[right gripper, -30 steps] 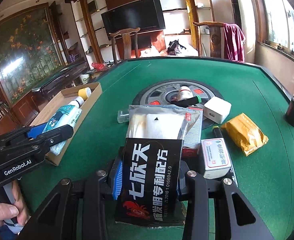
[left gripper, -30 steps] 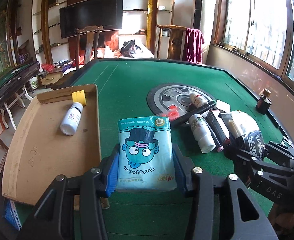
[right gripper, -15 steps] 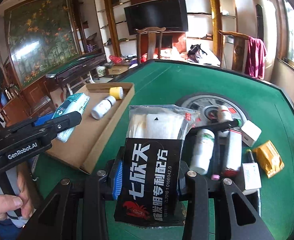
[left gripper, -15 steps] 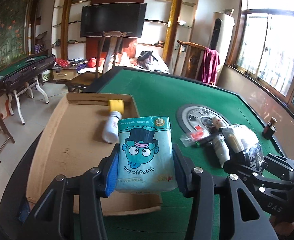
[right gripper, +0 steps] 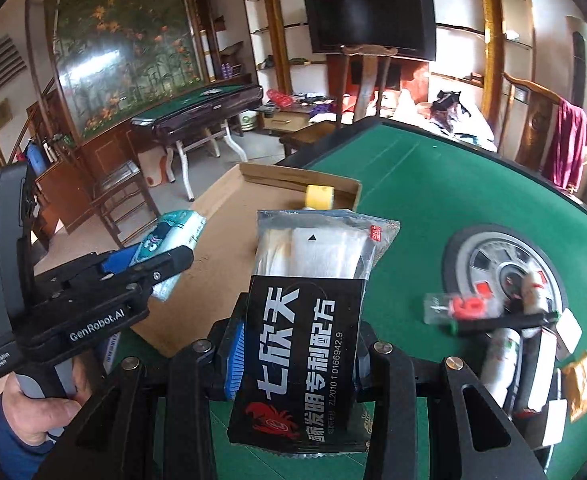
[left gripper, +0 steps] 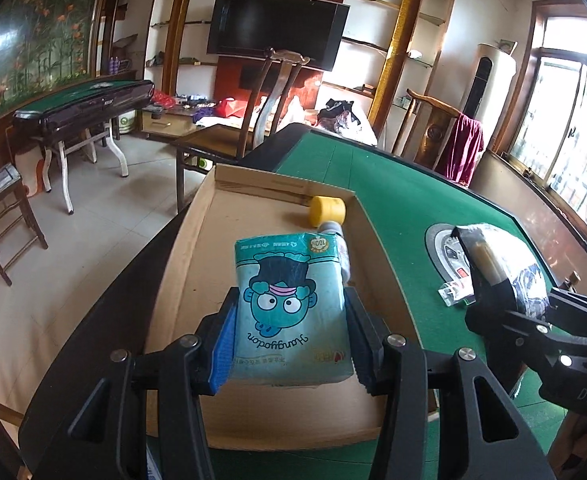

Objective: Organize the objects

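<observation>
My left gripper [left gripper: 291, 344] is shut on a teal tissue pack [left gripper: 291, 304] with a cartoon face and holds it above the shallow cardboard tray [left gripper: 189, 248]. The same pack [right gripper: 173, 236] shows in the right wrist view, over the tray's left part. My right gripper [right gripper: 299, 356] is shut on a black and clear plastic packet [right gripper: 305, 320], held above the green table near the tray's [right gripper: 221, 248] right side. A yellow-capped white bottle [left gripper: 327, 210] lies at the tray's far end, partly hidden behind the pack.
A round grey dial [right gripper: 505, 272] sits in the green table [right gripper: 433, 184]. On and beside it lie bottles, boxes, a black pen and an orange packet [right gripper: 579, 384]. A wooden chair [left gripper: 277, 100] stands at the table's far edge. The tray overhangs the table's left rim.
Both grippers have swung left with their loads. The tissue pack now hangs over the tray's middle, and the packet has moved from the clutter towards the tray.
</observation>
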A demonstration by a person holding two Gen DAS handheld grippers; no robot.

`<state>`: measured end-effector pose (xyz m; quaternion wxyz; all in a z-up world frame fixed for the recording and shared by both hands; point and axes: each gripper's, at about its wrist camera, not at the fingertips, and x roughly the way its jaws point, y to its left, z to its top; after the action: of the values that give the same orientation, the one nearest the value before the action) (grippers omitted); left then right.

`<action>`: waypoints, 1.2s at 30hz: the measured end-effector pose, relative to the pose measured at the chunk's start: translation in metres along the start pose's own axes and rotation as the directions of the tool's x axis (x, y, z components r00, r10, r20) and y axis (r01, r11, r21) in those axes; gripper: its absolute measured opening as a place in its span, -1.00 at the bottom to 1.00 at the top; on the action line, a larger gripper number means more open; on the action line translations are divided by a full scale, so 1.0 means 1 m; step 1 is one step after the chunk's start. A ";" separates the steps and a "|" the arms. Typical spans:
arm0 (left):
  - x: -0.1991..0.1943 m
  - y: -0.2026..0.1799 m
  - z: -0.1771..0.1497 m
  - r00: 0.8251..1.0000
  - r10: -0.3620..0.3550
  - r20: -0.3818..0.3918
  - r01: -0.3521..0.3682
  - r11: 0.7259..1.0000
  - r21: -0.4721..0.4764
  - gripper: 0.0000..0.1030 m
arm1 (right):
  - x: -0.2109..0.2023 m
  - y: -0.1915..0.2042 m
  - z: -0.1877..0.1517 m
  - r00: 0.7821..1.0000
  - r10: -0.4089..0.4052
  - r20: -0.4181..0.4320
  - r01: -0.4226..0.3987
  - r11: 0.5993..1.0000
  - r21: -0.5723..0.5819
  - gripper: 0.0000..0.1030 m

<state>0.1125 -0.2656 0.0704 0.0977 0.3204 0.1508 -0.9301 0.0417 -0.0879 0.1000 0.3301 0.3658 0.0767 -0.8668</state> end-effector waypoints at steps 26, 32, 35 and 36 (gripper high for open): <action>0.092 0.021 0.049 0.968 0.014 -0.250 0.005 0.997 0.074 -0.06 | 0.156 -0.011 0.103 0.966 0.121 -0.227 -0.083 0.982 0.169 -0.18; 0.107 0.013 0.047 0.960 0.031 -0.279 -0.008 0.996 0.084 -0.06 | 0.180 -0.014 0.110 0.961 0.112 -0.254 -0.066 0.980 0.186 -0.18; 0.108 0.012 0.048 0.960 0.030 -0.280 -0.009 0.997 0.076 -0.06 | 0.189 -0.015 0.110 0.959 0.104 -0.264 -0.056 0.982 0.183 -0.18; 0.108 0.011 0.048 0.960 0.035 -0.279 -0.014 0.997 0.077 -0.06 | 0.190 -0.017 0.111 0.959 0.102 -0.264 -0.055 0.982 0.182 -0.18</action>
<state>0.0045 -0.3019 0.0367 0.0751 0.4540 0.1243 -0.8791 -0.1317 -0.2146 0.0479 0.3178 0.5113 0.0312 -0.7978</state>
